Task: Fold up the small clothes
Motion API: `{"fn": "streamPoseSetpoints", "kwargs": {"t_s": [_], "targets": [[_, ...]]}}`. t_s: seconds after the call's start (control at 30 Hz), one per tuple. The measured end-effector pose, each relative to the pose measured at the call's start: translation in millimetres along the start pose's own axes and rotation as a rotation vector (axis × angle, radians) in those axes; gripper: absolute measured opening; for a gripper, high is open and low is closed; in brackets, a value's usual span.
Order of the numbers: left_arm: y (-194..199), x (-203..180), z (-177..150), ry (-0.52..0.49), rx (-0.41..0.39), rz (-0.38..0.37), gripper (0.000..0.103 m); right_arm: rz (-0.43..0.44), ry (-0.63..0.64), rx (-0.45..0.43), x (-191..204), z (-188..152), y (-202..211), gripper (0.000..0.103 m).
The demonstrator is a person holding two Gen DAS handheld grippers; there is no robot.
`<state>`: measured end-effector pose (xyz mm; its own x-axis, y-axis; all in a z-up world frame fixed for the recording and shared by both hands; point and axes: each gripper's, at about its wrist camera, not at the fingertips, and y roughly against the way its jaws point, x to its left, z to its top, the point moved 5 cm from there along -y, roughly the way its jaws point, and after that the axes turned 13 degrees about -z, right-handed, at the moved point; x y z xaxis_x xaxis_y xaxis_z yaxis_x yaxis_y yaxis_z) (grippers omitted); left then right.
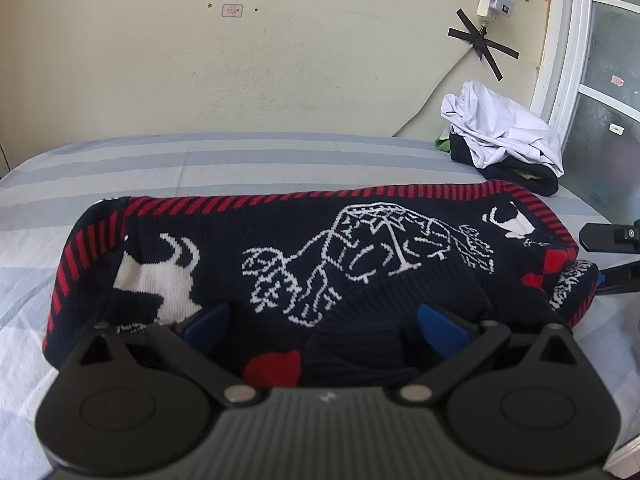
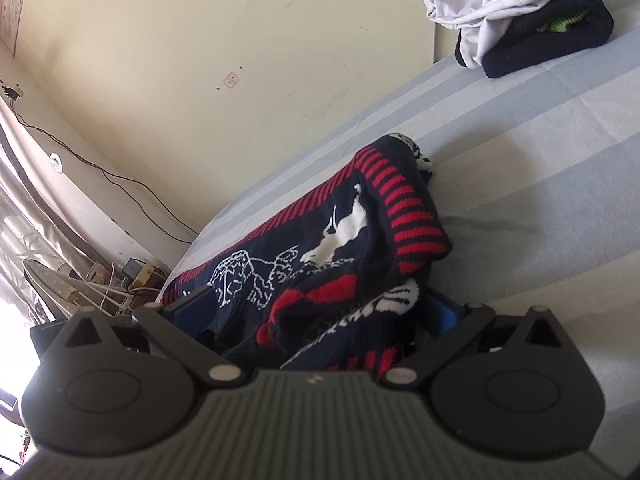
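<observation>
Navy knitted sweater with red-striped trim and white motifs (image 1: pixel 320 256) bunched mid-frame on grey-striped bedsheet (image 1: pixel 240 164), left gripper (image 1: pixel 322 322) and right gripper (image 2: pixel 316 312) both spread wide around its near folds, white and dark clothes pile (image 1: pixel 504 140) upper right.

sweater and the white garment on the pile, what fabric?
Sweater: thick knit, likely wool or acrylic; ribbed hem and stitched-in pattern show. White garment: thin smooth cloth, maybe cotton or synthetic; crumples in soft, sharp folds with slight sheen.
</observation>
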<state>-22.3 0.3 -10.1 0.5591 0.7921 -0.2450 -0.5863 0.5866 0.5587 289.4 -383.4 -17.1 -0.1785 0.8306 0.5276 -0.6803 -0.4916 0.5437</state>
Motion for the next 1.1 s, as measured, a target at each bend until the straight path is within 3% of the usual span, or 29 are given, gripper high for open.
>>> {"fn": "streamPoseSetpoints", "kwargs": {"t_s": [1.1], "targets": [[1.5, -0.4, -0.2, -0.006, 0.002, -0.005, 0.103, -0.008, -0.007, 0.000, 0.9, 0.1, -2.0, 0.103]]}}
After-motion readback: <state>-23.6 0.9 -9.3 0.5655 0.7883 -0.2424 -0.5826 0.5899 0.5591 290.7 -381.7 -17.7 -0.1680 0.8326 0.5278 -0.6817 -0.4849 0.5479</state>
